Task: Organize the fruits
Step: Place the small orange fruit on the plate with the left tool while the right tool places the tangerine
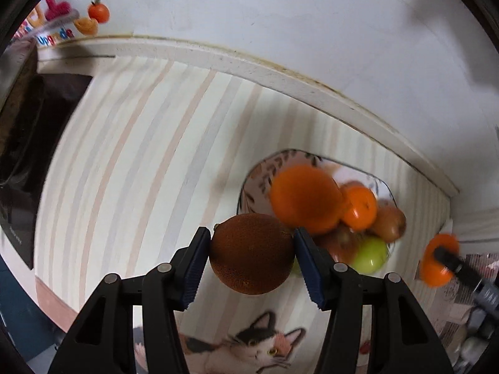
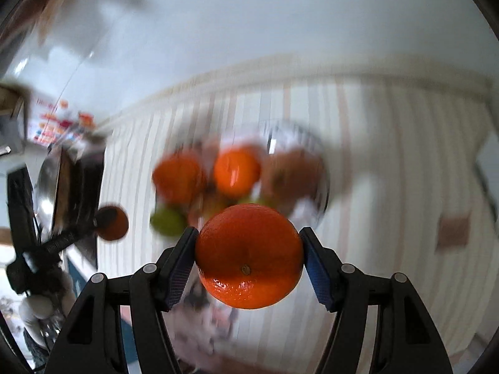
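Observation:
My left gripper (image 1: pixel 252 255) is shut on a dark brown-orange round fruit (image 1: pixel 252 254), held above the striped tablecloth (image 1: pixel 124 171). My right gripper (image 2: pixel 248 257) is shut on a bright orange (image 2: pixel 249 255); the same orange (image 1: pixel 435 260) shows at the right edge of the left wrist view. Below and beyond both lies a patterned plate (image 1: pixel 265 171) piled with two oranges (image 1: pixel 304 198), brownish fruits (image 1: pixel 389 222) and a green apple (image 1: pixel 371 255). In the right wrist view the pile (image 2: pixel 237 171) is blurred, and the left gripper's fruit (image 2: pixel 112 222) appears at the left.
A dark box-like object (image 1: pixel 28 155) stands at the left of the table. A colourful fruit-printed package (image 1: pixel 71 15) sits at the far left corner against the white wall (image 1: pixel 280 15). A cat picture (image 1: pixel 249 346) is printed on the cloth near the front.

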Demonstrator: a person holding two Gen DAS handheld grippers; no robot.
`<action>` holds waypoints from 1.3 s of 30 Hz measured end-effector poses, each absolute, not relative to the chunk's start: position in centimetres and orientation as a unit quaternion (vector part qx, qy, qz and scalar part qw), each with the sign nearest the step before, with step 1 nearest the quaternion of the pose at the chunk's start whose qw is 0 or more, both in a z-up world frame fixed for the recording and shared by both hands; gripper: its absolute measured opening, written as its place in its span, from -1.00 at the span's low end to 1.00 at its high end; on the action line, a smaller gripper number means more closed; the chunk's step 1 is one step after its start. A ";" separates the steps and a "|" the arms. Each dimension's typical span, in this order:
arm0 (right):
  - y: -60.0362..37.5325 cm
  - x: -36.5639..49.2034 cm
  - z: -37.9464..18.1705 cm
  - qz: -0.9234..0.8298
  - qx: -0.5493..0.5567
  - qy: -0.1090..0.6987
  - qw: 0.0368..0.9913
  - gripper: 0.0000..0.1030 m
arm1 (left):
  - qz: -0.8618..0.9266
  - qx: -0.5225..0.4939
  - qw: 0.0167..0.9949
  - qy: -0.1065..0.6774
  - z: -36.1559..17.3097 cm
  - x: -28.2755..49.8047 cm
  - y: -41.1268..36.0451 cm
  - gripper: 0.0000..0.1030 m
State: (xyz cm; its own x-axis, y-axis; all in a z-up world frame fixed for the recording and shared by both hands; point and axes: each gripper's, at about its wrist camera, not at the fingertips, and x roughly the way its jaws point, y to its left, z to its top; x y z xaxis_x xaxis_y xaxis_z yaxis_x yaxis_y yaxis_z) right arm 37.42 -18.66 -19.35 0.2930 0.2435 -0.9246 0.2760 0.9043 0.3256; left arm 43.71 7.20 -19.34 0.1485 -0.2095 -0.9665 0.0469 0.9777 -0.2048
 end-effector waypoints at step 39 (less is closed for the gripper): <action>-19.0 50.5 -28.3 -0.014 0.107 0.704 0.702 0.46 | -0.087 -0.151 0.704 0.689 -25.7 47.2 8.1 0.09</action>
